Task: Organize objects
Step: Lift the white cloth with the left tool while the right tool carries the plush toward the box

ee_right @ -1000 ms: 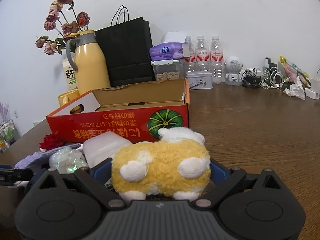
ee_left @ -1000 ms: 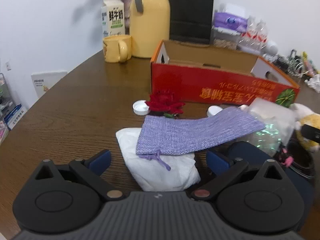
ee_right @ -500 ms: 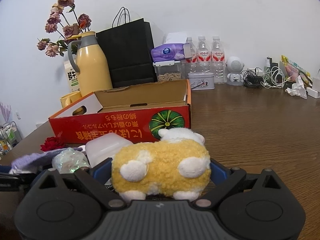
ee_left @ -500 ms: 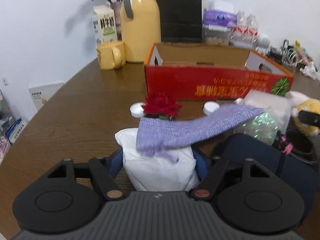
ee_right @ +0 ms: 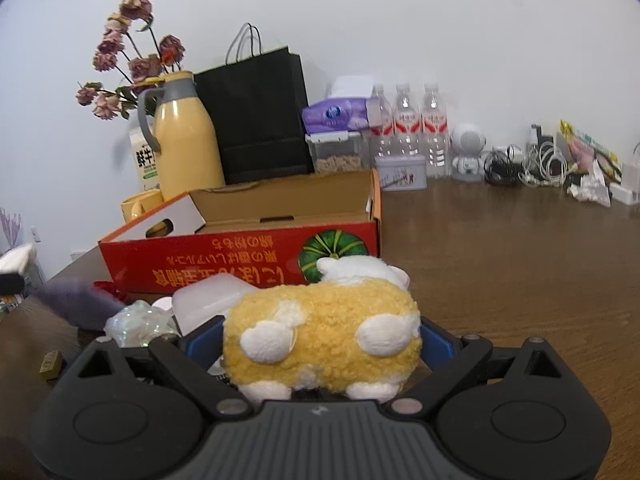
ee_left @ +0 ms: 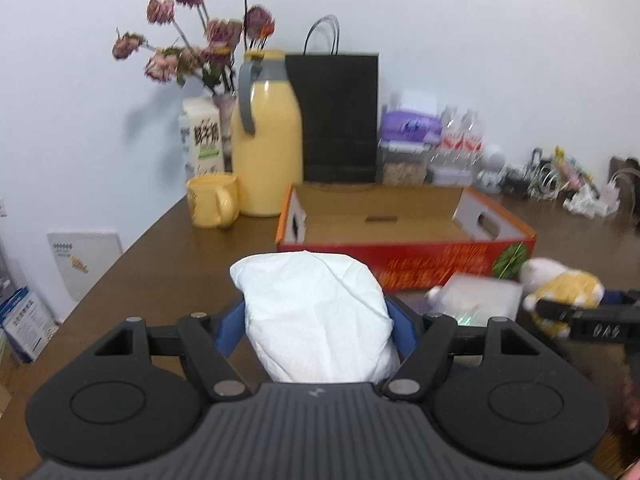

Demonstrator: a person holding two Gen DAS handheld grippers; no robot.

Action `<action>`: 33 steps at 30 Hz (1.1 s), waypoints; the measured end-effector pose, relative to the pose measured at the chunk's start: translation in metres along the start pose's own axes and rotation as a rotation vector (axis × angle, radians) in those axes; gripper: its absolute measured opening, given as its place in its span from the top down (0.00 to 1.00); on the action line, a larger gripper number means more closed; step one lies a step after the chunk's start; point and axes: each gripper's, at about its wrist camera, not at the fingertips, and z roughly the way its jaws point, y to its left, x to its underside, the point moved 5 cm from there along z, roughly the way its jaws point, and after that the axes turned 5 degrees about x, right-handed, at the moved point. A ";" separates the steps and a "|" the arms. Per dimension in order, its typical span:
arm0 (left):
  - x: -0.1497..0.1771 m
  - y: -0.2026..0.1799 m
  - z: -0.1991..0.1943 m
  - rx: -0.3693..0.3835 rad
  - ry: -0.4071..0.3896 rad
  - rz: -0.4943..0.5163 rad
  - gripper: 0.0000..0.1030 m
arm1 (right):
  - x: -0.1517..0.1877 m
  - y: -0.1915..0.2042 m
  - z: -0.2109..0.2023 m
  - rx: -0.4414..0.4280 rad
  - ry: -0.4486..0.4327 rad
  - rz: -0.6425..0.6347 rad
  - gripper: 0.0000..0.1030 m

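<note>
A white soft packet (ee_left: pixel 316 312) is squeezed between the blue pads of my left gripper (ee_left: pixel 316 318), lifted off the brown table in front of the open red cardboard box (ee_left: pixel 400 268). In the right wrist view a yellow and white plush sheep (ee_right: pixel 320 328) sits clamped between the pads of my right gripper (ee_right: pixel 320 340), low over the table before the same box (ee_right: pixel 240 260). The sheep (ee_left: pixel 560 292) and a right finger also show at the right of the left wrist view.
A purple pouch (ee_right: pixel 76 300), a red rose (ee_right: pixel 108 286), a shiny crumpled wad (ee_right: pixel 140 322) and a translucent lidded box (ee_right: pixel 212 300) lie left of the sheep. Behind the box stand a yellow jug (ee_left: pixel 268 152), a yellow mug (ee_left: pixel 212 200), a milk carton, a black bag and bottles.
The left jaws have shut on the white packet and raised it; the purple pouch that lay across it has dropped away. The right gripper and sheep stay where they were.
</note>
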 end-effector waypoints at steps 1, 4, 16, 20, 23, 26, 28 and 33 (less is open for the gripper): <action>-0.004 -0.002 -0.002 0.005 -0.014 0.004 0.28 | -0.001 0.001 -0.002 -0.005 -0.015 -0.008 0.06; -0.015 -0.009 -0.003 0.019 -0.049 0.015 0.28 | -0.006 0.007 -0.010 -0.018 -0.054 -0.034 0.06; -0.061 -0.034 0.042 0.055 -0.108 0.033 0.27 | -0.065 0.035 -0.011 -0.028 -0.192 -0.135 0.06; -0.078 -0.035 0.069 0.049 -0.108 0.019 0.27 | -0.089 0.046 0.013 -0.021 -0.204 -0.159 0.06; -0.088 -0.032 0.093 0.039 -0.098 -0.003 0.27 | -0.105 0.054 0.035 -0.017 -0.197 -0.175 0.06; -0.100 -0.025 0.114 0.023 -0.103 -0.042 0.27 | -0.119 0.061 0.061 -0.010 -0.174 -0.181 0.06; -0.110 -0.021 0.130 0.017 -0.104 -0.074 0.27 | -0.127 0.064 0.080 -0.011 -0.146 -0.177 0.06; -0.122 -0.020 0.170 0.004 -0.062 -0.090 0.27 | -0.137 0.068 0.129 -0.006 -0.059 -0.142 0.06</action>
